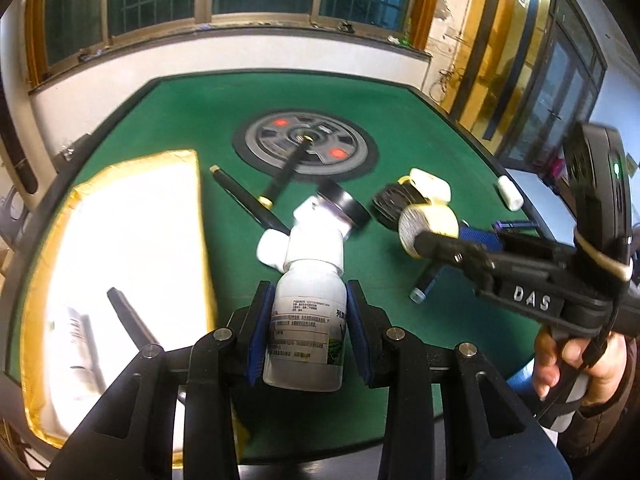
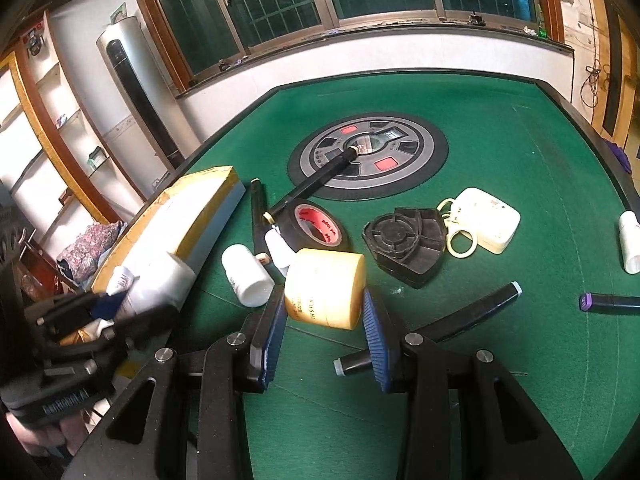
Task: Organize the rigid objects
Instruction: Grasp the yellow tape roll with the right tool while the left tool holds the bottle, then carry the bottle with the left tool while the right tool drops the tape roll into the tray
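Green felt table [image 2: 500, 160] is mostly cluttered. My left gripper [image 1: 308, 320] clamps a white bottle [image 1: 306, 320] near the box [image 1: 136, 240]; right gripper [image 2: 324, 316] grips yellow tape roll [image 2: 325, 287]. I judge sorting barely begun.

A white labelled bottle [image 1: 306, 320] sits clamped between the left tool's [image 1: 308, 324] pads, cap forward. A yellow tape roll [image 2: 326, 288] lies on its side between the right tool's [image 2: 325, 312] pads. Black tape [image 2: 316, 228], pens [image 2: 312, 180] and small white bottles [image 2: 248, 276] litter the green surface [image 2: 520, 152].
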A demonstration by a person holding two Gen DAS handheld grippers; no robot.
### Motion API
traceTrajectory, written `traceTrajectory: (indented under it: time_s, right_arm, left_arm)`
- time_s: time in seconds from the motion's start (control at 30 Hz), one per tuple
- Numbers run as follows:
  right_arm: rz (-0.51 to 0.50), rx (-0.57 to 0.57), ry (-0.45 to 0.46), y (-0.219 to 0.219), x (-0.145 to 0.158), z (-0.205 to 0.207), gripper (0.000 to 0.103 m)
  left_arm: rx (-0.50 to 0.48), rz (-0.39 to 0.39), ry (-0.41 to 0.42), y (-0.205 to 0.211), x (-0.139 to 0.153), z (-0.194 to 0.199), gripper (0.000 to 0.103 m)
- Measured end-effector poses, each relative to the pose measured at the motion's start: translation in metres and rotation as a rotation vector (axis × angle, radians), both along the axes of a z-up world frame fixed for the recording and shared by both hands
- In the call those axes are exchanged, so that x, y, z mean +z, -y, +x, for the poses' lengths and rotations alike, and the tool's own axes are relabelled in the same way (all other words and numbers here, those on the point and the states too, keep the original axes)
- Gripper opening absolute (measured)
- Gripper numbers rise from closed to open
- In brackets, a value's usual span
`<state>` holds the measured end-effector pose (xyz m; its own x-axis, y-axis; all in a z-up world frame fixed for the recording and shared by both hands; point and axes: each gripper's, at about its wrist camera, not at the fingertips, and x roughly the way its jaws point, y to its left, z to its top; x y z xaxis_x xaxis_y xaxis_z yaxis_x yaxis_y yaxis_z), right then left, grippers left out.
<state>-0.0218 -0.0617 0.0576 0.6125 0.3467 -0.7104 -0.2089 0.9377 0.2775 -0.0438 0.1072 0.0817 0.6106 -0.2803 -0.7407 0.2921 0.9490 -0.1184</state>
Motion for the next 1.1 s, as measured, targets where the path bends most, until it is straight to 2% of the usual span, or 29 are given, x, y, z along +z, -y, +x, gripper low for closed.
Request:
traceTrajectory:
  time_s: [0.27, 0.47, 0.7, 0.9, 1.1]
  right_arm:
    - [-0.002, 0.014, 0.008, -0.006, 0.002, -0.002, 0.034]
    - [0.003, 0.021, 0.01, -0.009, 0.002, -0.003, 0.034]
    - [0.002, 0.04, 0.008, -0.018, 0.002, -0.005, 0.034]
    - [-0.005, 0.053, 0.006, -0.024, 0.001, -0.007, 0.034]
    - [-0.01, 0.091, 0.002, -0.038, 0.006, 0.002, 0.034]
  left_arm:
    - [0.066, 0.001, 0.029, -0.02, 0.009, 0.006, 0.033]
    - [0.154, -0.011, 0.026, -0.051, 0.011, 0.023, 0.033]
    - [0.232, -0.04, -0.085, -0.079, -0.02, 0.059, 0.033]
    - [0.221, -0.046, -0.189, -0.074, -0.056, 0.064, 0.033]
    - [0.205, -0.039, -0.2, -0.077, -0.057, 0.059, 0.033]
